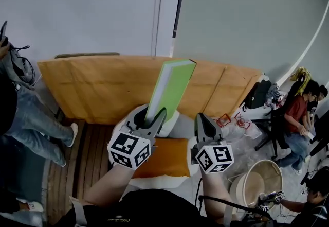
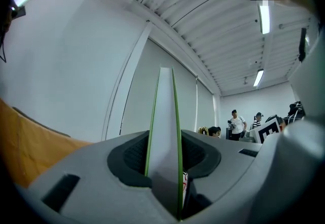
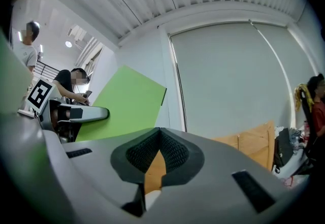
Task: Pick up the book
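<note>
Left gripper [image 1: 154, 118] is clamped tight on the green book [image 1: 169, 87], biting its bottom edge between both jaws. The book stands tall, tipped a little to the right, in front of the brown cardboard sheet [image 1: 92, 87] against the wall. Right gripper [image 1: 204, 123] sits just right of the book and short of the cardboard, jaws pinched together at the tips on nothing. An orange cushion [image 1: 167, 158] lies beneath both tools, on the near side of the cardboard.

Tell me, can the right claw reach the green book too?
Probably yes. The book stands in the left claw, close beside the right claw, with nothing between them. But the right claw is shut and must open first.
</note>
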A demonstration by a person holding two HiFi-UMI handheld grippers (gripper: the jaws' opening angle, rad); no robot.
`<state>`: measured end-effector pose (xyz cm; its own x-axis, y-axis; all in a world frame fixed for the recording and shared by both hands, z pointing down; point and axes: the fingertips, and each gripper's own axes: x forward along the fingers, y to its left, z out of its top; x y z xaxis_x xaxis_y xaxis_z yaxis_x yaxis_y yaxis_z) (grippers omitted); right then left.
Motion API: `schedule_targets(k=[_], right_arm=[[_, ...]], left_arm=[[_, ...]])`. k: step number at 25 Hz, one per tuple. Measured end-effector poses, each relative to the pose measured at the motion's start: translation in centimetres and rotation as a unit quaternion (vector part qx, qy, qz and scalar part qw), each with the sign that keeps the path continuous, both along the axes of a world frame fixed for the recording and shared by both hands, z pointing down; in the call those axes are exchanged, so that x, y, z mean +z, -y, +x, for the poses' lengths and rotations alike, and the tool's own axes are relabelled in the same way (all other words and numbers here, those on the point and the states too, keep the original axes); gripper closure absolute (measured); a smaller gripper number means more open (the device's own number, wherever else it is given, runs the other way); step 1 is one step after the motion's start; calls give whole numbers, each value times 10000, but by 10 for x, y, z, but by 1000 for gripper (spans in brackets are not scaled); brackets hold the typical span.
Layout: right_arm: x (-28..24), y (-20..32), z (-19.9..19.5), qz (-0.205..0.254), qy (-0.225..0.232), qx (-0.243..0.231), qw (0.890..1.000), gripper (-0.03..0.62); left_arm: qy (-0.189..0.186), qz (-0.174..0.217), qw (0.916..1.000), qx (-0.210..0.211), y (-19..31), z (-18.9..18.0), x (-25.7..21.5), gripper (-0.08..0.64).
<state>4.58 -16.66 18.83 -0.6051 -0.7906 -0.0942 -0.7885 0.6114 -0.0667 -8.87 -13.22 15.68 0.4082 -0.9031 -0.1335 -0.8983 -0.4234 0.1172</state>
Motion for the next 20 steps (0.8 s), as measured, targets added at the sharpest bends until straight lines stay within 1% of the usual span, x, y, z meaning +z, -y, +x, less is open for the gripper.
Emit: schedule_targets(k=[7, 10, 20], right_arm=[[7, -9, 1, 13, -50, 5, 10000, 588], [8, -8, -1, 12, -71, -16, 10000, 588], [6, -5, -4, -69, -53, -24, 10000, 588]], left_arm=[[-2, 12, 10000, 62, -8, 4, 3, 416], [41, -12, 10000, 59, -7, 4, 5, 416], [6, -142, 9998, 155, 4, 4, 10, 416]])
